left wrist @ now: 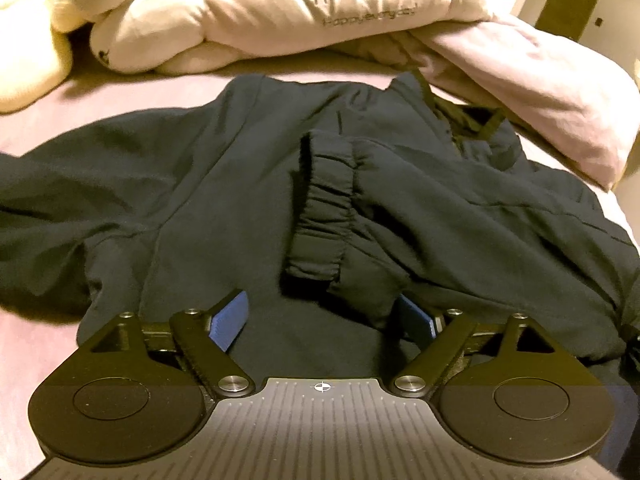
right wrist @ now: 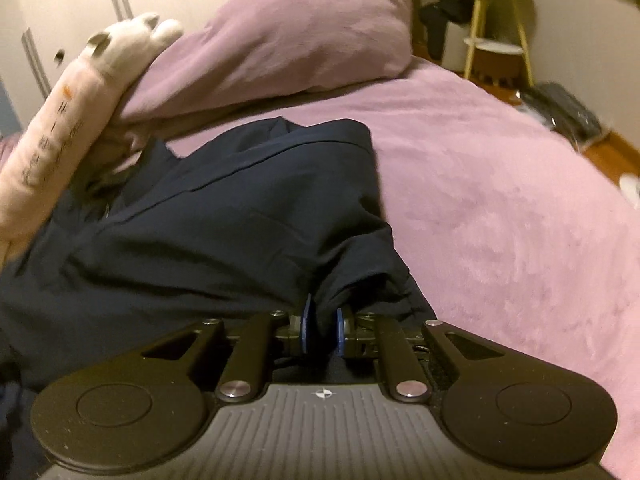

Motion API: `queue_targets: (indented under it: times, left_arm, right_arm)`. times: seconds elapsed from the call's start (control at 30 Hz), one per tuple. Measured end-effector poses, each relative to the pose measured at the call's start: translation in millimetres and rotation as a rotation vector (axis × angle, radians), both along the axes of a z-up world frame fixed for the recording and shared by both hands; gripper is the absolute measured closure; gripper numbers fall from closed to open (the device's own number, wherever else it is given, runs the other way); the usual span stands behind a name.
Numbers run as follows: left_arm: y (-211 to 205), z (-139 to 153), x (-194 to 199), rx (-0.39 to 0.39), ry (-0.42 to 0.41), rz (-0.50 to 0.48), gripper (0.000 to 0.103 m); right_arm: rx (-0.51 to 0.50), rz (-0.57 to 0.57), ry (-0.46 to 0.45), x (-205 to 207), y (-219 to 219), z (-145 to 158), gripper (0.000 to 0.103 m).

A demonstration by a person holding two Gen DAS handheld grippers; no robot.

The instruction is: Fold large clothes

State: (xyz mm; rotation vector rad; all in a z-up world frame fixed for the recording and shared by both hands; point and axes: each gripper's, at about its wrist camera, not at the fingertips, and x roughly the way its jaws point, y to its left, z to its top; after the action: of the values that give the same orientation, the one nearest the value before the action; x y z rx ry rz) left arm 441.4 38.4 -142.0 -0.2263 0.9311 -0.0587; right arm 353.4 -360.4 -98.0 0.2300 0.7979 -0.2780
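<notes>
The right gripper (right wrist: 322, 326) pinches a fold of the navy jacket (right wrist: 224, 216), apparently to draw that side inward. The left gripper (left wrist: 326, 320) hangs wide open over the hem, gripping nothing, with one cuff (left wrist: 320, 216) already across the jacket mid-bed (right wrist: 500, 208).

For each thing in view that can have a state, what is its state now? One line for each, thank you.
dark jacket: spread on the bed, one elastic cuff folded over its middle.
left gripper: open, fingers apart over the jacket, nothing pinched.
right gripper: shut on a bunched fold of the jacket.
pink pillow: lying at the head of the bed.
plush toy: lying beside the pillow.
</notes>
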Motion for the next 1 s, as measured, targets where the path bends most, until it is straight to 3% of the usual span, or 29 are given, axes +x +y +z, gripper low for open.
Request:
queue_targets:
  times: [0.07, 0.13, 0.17, 0.2, 0.27, 0.33, 0.53, 0.67, 0.83, 1.0]
  left_arm:
    - [5, 3, -3, 0.000, 0.006, 0.012, 0.019]
    - [11, 12, -12, 0.049, -0.001, 0.035, 0.020]
    - [17, 18, -20, 0.062, -0.018, 0.044, 0.020]
    - [26, 24, -29, 0.049, -0.043, 0.049, 0.019]
    - [58, 36, -52, -0.060, -0.088, 0.052, 0.017]
    - [95, 42, -71, -0.155, -0.107, 0.093, 0.013]
    - [243, 36, -109, -0.289, -0.149, 0.431, 0.012]
    - [327, 8, -121, -0.411, -0.140, 0.678, 0.030]
    - [384, -17, -123, -0.561, -0.205, 0.824, 0.036]
    - [421, -52, -125, -0.766, -0.192, 1.007, 0.077]
  right_arm:
    - [-0.023, 0.001, 0.018, -4, 3, 7, 0.081]
    - [-0.011, -0.035, 0.016, -14, 4, 20, 0.071]
    - [-0.015, -0.061, 0.005, -22, 4, 27, 0.053]
    - [-0.027, -0.083, -0.012, -33, 6, 35, 0.047]
    - [0.014, -0.053, -0.064, -58, 10, 47, 0.046]
    - [0.132, -0.005, -0.088, -83, 16, 52, 0.046]
    - [0.453, 0.052, -0.088, -138, 48, 31, 0.046]
    - [0.527, 0.080, -0.038, -142, 73, 12, 0.046]
    - [0.478, 0.095, -0.009, -141, 90, 9, 0.046]
    - [0.413, 0.098, -0.022, -141, 92, 15, 0.046]
